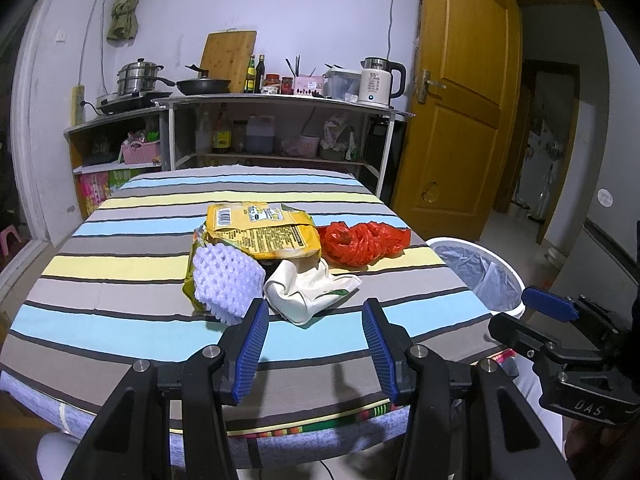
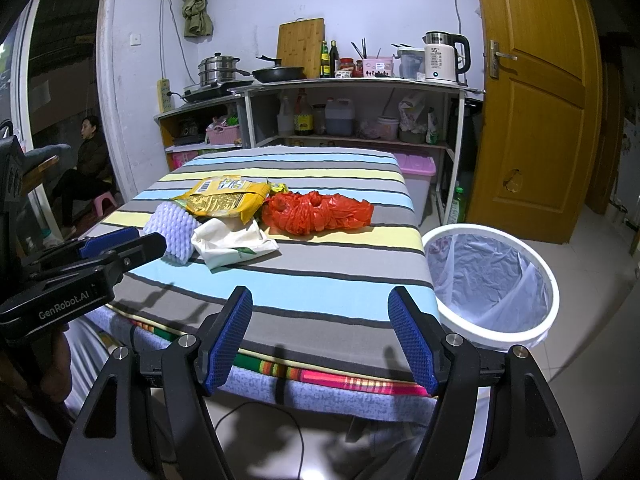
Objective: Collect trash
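A pile of trash lies on the striped table (image 1: 120, 272): a white foam fruit net (image 1: 226, 280), a crumpled white wrapper (image 1: 310, 290), a yellow snack bag (image 1: 266, 232) and a red plastic bag (image 1: 362, 242). My left gripper (image 1: 316, 312) is open and empty, just short of the wrapper and net. My right gripper (image 2: 320, 304) is open and empty above the table's near edge. In the right wrist view the foam net (image 2: 176, 232), the wrapper (image 2: 230, 246), the yellow bag (image 2: 226, 198) and the red bag (image 2: 316, 210) also show. A white bin with a clear liner (image 2: 494, 280) stands on the floor to the table's right.
Behind the table is a shelf unit (image 1: 276, 128) with pots, bottles and a kettle. A wooden door (image 1: 456, 100) stands at the right. A person (image 2: 86, 168) sits at the far left. A pink box (image 2: 418, 168) lies beside the table. The bin also shows in the left wrist view (image 1: 480, 276).
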